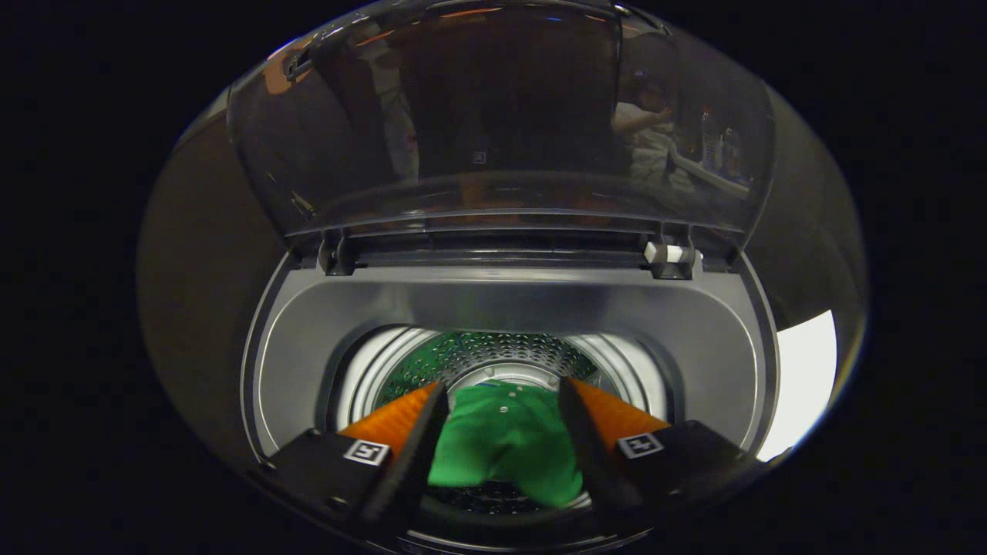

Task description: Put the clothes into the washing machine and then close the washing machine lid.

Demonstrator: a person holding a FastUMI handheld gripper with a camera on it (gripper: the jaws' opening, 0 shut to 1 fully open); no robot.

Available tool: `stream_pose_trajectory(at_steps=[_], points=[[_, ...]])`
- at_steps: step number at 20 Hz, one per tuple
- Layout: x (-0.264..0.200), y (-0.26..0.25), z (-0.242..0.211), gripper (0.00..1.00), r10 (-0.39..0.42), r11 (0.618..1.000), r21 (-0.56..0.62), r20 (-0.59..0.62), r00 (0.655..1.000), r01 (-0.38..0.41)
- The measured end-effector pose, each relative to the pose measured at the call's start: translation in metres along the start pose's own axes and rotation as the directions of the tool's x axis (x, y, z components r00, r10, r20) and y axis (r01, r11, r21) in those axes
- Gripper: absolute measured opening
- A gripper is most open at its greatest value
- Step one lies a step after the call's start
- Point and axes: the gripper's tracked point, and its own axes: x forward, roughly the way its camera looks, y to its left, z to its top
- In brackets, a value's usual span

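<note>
I look down into the top-loading washing machine (pixel 493 301). A green garment (pixel 505 451) with small buttons lies in the perforated steel drum (pixel 493 351), and its colour is reflected on the drum wall. My gripper (pixel 503 384) hangs over the drum mouth. Its fingers stand open, one on each side of the garment and above it, with no pressure on the cloth. The garment's side edges are hidden behind the fingers. The dark see-through lid (pixel 501 116) stands raised on its hinges beyond the opening.
A grey plastic collar (pixel 308 331) rings the drum mouth. A white hinge stop (pixel 669 253) sits at the lid's right hinge. A person is dimly reflected in the lid (pixel 644 127). A bright white patch (pixel 806 370) lies to the machine's right.
</note>
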Motion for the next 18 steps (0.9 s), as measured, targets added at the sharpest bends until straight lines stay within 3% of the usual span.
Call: stream_pose_trajectory(at_steps=[6,13,18], points=[[-0.021,0.000,0.003,1.00,0.001,1.000,0.012,0.043,0.999,-0.002],[-0.091,0.012,0.056,0.99,0.004,1.000,-0.018,0.257,0.967,0.000],[-0.182,0.028,0.139,0.99,0.020,0.999,-0.036,0.483,0.875,-0.003]])
